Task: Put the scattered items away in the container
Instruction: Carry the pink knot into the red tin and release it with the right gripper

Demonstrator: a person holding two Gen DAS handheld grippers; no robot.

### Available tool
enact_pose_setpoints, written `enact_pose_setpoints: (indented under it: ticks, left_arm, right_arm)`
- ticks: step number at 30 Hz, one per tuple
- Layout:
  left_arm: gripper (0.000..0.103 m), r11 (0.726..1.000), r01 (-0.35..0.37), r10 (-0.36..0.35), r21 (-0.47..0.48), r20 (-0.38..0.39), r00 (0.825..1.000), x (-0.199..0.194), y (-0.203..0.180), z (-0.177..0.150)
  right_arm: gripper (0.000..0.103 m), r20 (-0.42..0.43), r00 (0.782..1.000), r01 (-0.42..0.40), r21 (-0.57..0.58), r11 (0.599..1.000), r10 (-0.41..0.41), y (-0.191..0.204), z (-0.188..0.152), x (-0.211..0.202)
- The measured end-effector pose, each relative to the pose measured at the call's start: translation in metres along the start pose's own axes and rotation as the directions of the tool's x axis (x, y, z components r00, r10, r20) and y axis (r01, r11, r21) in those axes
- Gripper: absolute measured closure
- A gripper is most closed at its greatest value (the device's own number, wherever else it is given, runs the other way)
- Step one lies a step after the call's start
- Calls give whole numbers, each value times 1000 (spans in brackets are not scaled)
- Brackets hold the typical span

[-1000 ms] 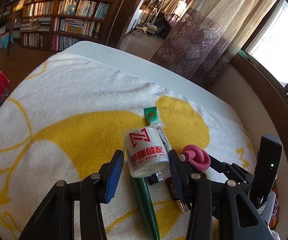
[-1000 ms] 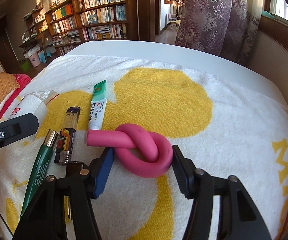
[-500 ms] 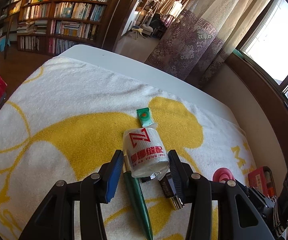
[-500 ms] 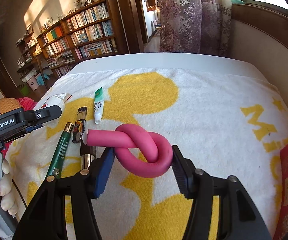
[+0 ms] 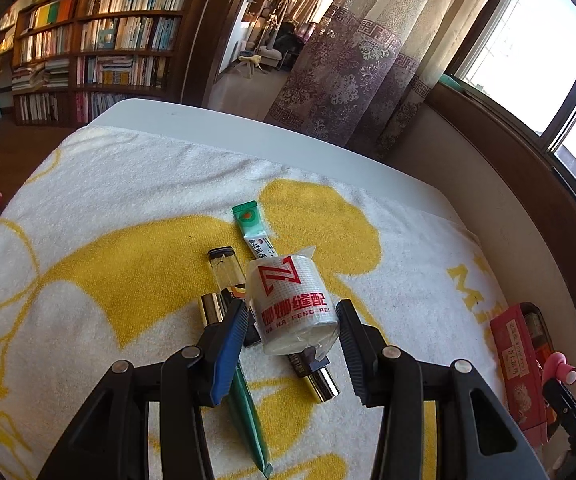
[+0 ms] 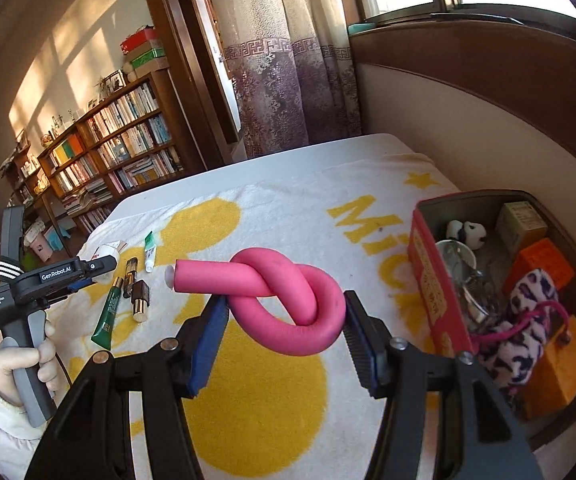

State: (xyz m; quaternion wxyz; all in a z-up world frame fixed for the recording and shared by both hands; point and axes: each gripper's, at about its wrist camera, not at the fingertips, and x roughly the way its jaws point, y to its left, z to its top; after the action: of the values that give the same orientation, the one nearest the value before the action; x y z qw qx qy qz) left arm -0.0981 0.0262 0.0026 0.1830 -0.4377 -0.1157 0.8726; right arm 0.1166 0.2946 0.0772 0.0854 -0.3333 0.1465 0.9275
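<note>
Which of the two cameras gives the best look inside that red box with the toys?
The right wrist view: the red box sits open, showing blocks, a small panda and a spotted plush. The left wrist view catches only its side at the picture's right edge, contents mostly hidden.

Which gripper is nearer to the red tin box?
Right. The right gripper, carrying the knotted pink foam tube, is beside the red tin box; the left gripper is across the towel.

The red tin (image 6: pixel 434 280) sits at the towel's edge, already holding a toy panda and orange blocks. A pink knotted foam roller (image 6: pixel 288 304) hangs just left of it. Further left: a wrapped white roll (image 5: pixel 292 304), green tube (image 6: pixel 107 316), lighter (image 6: pixel 129 276), lipstick (image 6: pixel 140 300) and small ointment tube (image 6: pixel 149 250).
</note>
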Motion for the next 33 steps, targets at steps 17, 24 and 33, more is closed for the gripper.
enact_pose_setpoints:
  ticks: [17,24,33]
  left_arm:
    - [55,999,11,-10,52,-15,1000,1,-19,-10]
    - [55,998,20,-19,53,-11,1000,-3,-19,-12]
    - [55,998,18,-16,63,-22,1000,1,-21,-14]
  right_arm:
    - [42,52,956,274,210,939,-290,-140,-22,-89]
    - [42,-15,957,289,146,946,-289,-131,-17,-43]
    - [43,-69,937,349,145,926,-342,-142,-1,-7]
